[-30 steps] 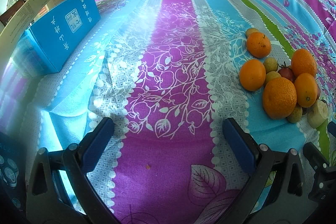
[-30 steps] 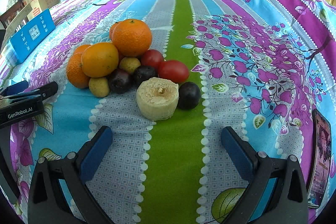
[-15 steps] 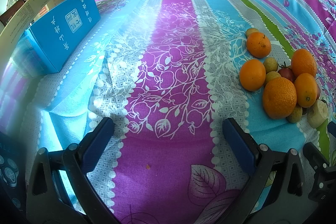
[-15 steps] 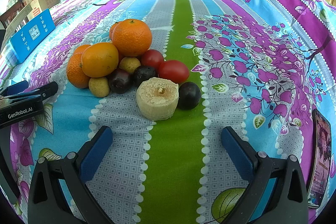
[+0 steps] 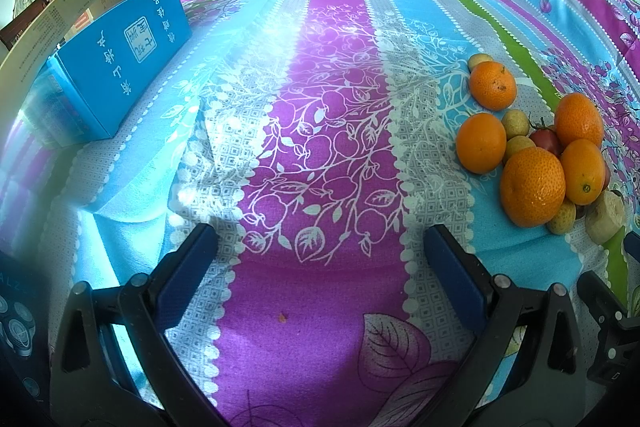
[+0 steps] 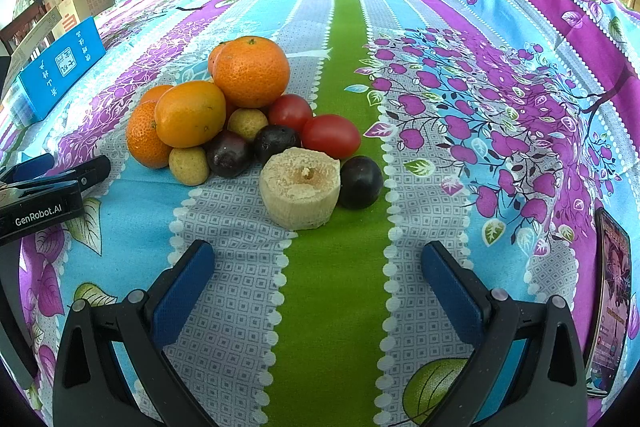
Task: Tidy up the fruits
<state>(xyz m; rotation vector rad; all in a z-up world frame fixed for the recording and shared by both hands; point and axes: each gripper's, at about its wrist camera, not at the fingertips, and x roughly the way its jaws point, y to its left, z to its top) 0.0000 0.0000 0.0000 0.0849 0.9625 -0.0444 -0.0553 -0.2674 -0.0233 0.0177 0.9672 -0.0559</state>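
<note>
Nothing moved; oranges (image 6: 251, 71) hide rear fruit (claws agape).

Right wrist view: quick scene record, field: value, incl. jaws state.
surface: striped floral bedspread
fruit pile: oranges, red tomatoes, dark plums, small yellow-brown fruits, all clustered and touching
nearest item: pale cut cylinder piece, upright, in front of the pile
right gripper: jaws open, empty, short of the pile
left gripper: jaws open, empty, pile off to its right
other: blue box far left; phone right edge
</note>
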